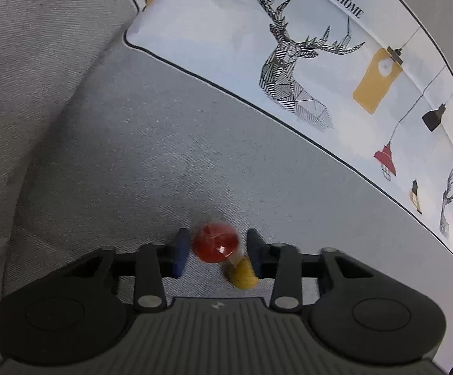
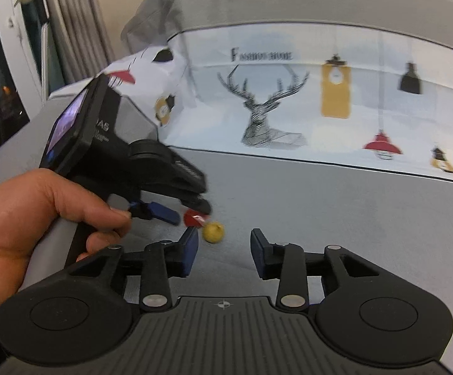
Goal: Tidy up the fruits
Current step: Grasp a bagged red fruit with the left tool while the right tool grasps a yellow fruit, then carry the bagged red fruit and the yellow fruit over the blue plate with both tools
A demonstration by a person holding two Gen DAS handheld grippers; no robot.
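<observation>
A small red fruit point(image 1: 216, 247) with a glossy wrapper lies on the grey sofa seat point(image 1: 132, 162). It sits between the fingers of my left gripper point(image 1: 217, 251), with a gap showing on its right side, so the pads do not press on it. A small yellow fruit point(image 1: 242, 276) lies just behind it, against the right finger. In the right wrist view a person's hand point(image 2: 38, 218) holds the left gripper point(image 2: 185, 214) over the red fruit point(image 2: 193, 218). The yellow fruit point(image 2: 213, 232) lies just ahead of my right gripper point(image 2: 225, 251), near its left finger; the jaws stand open and hold nothing.
A white cushion printed with a deer and lamps point(image 1: 289, 62) point(image 2: 289, 103) leans along the sofa back behind the fruits. The grey sofa arm point(image 1: 23, 62) rises at the left. A window frame and curtain point(image 2: 70, 15) stand beyond the sofa's left end.
</observation>
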